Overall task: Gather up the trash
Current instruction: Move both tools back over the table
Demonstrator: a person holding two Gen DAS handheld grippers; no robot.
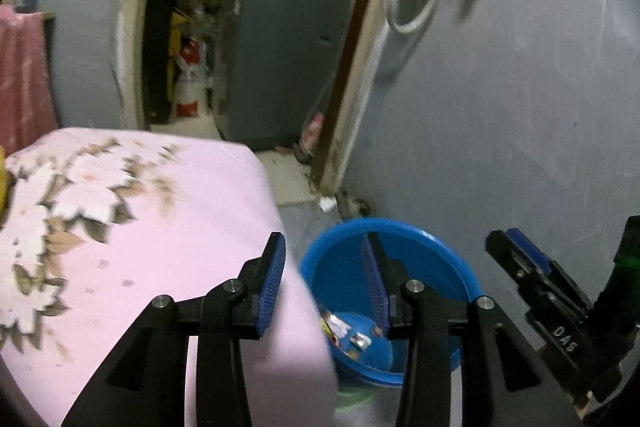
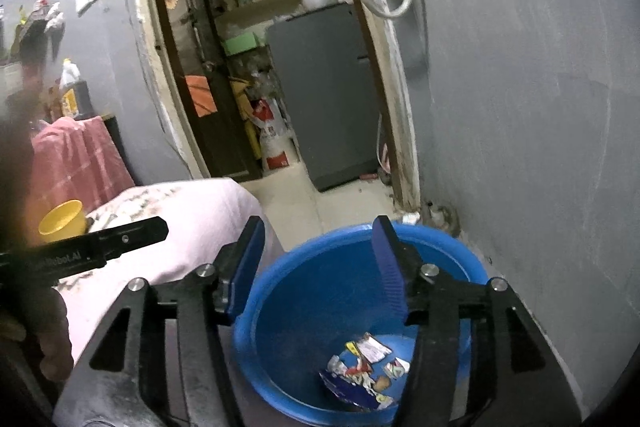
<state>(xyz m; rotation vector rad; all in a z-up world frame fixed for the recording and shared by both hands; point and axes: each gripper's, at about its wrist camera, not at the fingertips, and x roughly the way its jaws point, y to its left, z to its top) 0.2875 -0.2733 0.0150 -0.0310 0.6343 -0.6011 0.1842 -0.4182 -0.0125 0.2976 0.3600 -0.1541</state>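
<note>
Both grippers hang over the floor by the bed, and nothing sits between either pair of pads. The right gripper [image 2: 318, 267] stands about half open, straight above the blue bucket [image 2: 280, 279]. The wrappers [image 2: 362, 371] lie loose at the bucket's bottom, below and just ahead of its tips. The left gripper [image 1: 326, 285] is parted narrower, its left finger over the pink bedsheet [image 1: 180, 219], its right finger over the bucket's rim. A yellow cup [image 2: 62, 219] sits on the bed to the left. Beyond the tips, a doorway [image 2: 256, 67] opens onto a grey fridge [image 2: 324, 95].
</note>
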